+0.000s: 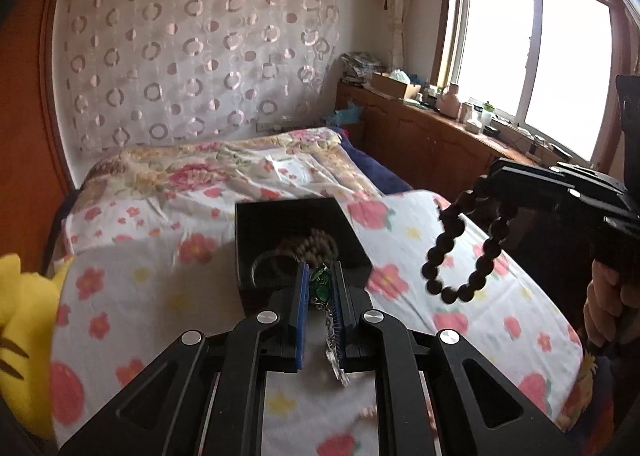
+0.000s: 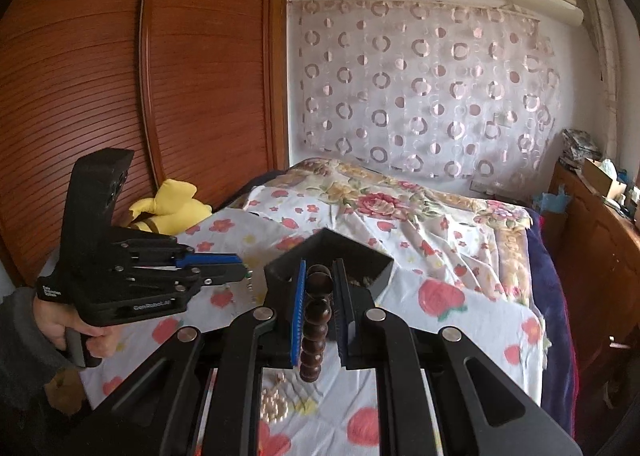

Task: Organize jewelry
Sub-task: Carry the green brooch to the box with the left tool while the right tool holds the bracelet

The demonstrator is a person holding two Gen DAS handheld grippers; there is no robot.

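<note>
Your left gripper had its blue-padded fingers clamped on a green-stoned pendant, whose silvery chain trailed back between the pads; your right gripper was closed on a dark wooden bead bracelet, the beads running in a line between the pads, and in the left wrist view the same bracelet hung from it as a loop above the bedspread. Just beyond both sets of fingertips sat an open black box on the flowered bedspread, already holding a dark ring and a coil of brownish beads. Beneath your right gripper a cluster of pearls lay on the cloth. A yellow plush toy rested at the bed's edge by the wooden wardrobe, and your hand gripped the left handle
</note>
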